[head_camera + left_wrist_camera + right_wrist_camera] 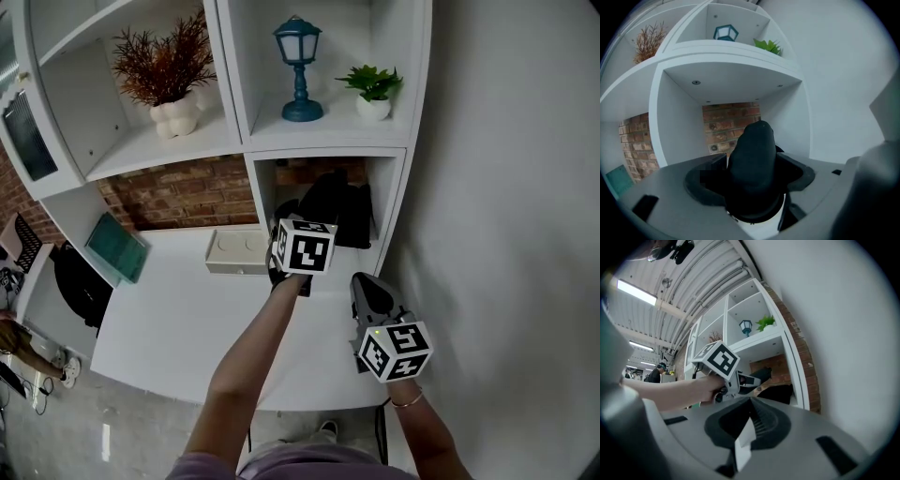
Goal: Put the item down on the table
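Note:
A black soft item [754,159] rises between the jaws of my left gripper [757,192], which is shut on it. In the head view the left gripper [292,221] reaches toward the low shelf cubby [389,202], where the black item [337,208] fills the opening just above the white table [178,328]. The right gripper view shows the left gripper [752,379] from the side with the black item [780,392] at its tip. My right gripper [363,279] hovers over the table's right end, behind the left one. Its jaws [743,446] look shut with nothing in them.
A white box [236,251] lies on the table left of the left gripper, and a teal panel [117,246] leans further left. Above are shelves with a blue lantern [298,66], a green plant [373,92] and a dried plant [169,75]. A white wall [506,187] bounds the right.

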### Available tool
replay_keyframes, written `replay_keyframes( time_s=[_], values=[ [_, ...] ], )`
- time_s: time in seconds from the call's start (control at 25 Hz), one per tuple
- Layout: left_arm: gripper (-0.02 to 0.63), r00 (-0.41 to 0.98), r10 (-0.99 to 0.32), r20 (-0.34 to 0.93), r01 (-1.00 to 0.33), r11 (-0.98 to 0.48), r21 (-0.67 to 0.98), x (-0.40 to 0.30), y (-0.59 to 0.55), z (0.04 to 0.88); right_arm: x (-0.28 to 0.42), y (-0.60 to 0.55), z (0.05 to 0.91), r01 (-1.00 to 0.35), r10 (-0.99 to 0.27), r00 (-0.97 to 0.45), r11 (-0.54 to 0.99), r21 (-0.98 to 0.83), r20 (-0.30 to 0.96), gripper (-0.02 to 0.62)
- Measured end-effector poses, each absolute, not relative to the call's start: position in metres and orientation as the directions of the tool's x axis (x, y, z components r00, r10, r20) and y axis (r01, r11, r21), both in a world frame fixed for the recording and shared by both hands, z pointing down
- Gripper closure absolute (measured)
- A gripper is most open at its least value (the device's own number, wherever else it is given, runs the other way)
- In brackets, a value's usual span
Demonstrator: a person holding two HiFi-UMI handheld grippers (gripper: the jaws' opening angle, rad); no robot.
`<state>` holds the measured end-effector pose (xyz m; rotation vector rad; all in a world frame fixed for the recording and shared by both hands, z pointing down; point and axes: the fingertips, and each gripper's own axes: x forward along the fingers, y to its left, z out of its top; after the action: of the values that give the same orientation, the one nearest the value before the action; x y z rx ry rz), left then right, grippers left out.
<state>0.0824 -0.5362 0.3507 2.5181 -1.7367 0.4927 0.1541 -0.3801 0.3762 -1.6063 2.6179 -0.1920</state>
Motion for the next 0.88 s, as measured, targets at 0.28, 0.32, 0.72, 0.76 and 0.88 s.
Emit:
replay_keyframes(
  time_s=[0.28, 0.32, 0.72, 0.76, 0.88],
  values=[
    [0.273, 0.261, -0.899, 0.352, -0.919, -0.342, -0.194, 0.083, -0.567, 0.364, 0.163, -0.384, 0.388, -0.881, -0.889, -0.456, 0.446, -0.158, 0.034, 0.594],
    [0.273, 0.254, -0.897, 0.361, -0.919, -0.34, -0.198, 0.084, -0.569, 0.367, 0.164, -0.385, 0.389, -0.881, -0.889, -0.456, 0.445, -0.16, 0.037, 0.594],
    [0.273, 0.211, -0.901, 0.38, -0.932, -0.302, -0.198, 0.079, -0.588, 0.376, 0.167, -0.392, 0.395, -0.88, -0.889, -0.456, 0.441, -0.179, 0.05, 0.594],
    [0.273, 0.205, -0.902, 0.38, -0.934, -0.296, -0.2, 0.078, -0.588, 0.376, 0.167, -0.392, 0.396, -0.879, -0.888, -0.457, 0.442, -0.18, 0.051, 0.594],
    [0.273, 0.19, -0.908, 0.373, -0.936, -0.283, -0.211, 0.077, -0.588, 0.374, 0.166, -0.392, 0.397, -0.877, -0.886, -0.461, 0.446, -0.179, 0.055, 0.594]
  ],
)
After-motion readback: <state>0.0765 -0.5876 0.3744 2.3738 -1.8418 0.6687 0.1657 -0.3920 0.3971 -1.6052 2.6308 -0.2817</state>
